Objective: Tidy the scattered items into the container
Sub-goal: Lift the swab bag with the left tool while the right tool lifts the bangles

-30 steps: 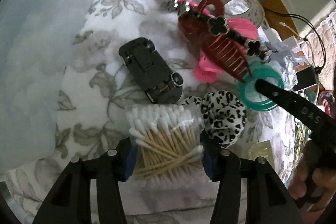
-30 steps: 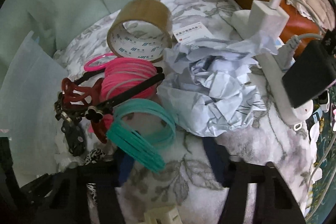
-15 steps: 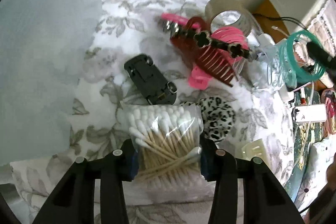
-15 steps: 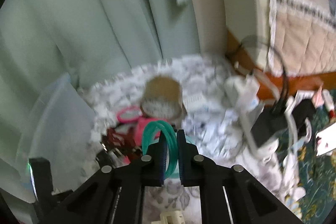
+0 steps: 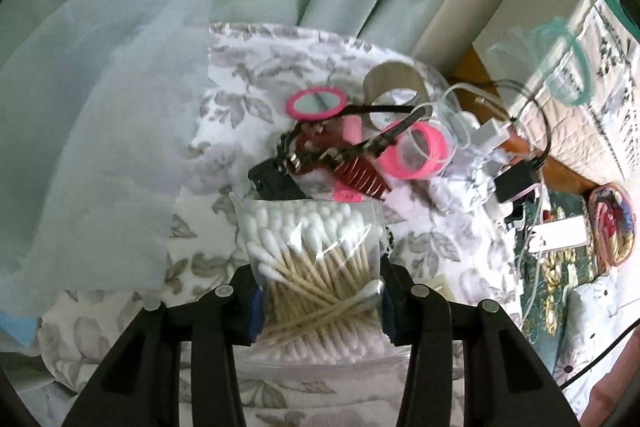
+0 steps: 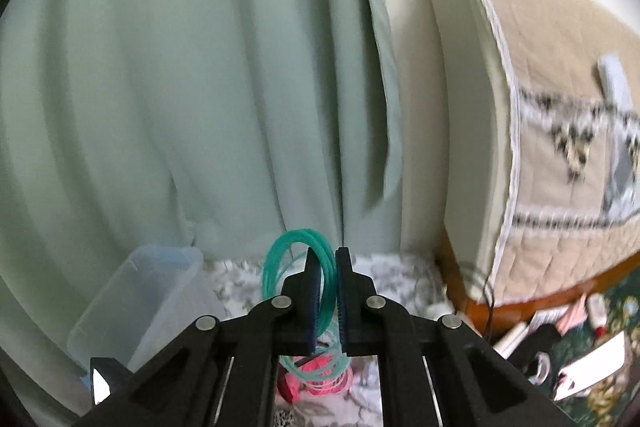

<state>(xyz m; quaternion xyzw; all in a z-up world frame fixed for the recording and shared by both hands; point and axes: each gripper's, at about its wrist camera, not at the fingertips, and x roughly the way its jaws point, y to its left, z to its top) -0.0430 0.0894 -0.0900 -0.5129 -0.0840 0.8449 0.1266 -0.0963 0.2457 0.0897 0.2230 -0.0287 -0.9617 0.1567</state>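
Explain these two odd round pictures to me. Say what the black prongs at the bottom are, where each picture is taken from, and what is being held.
No robot here: a person holds a two-fingered grasping tool in each hand, and a wide-angle camera on each looks along its fingers, so each picture shows its own prongs. In the left camera's picture, the left tool is shut on a bag of cotton swabs above a floral cloth strewn with a pink mirror, a hair claw, pink bands and a tape roll. In the right camera's picture, the right tool is shut on teal bands, raised before a curtain. The clear container waits at lower left.
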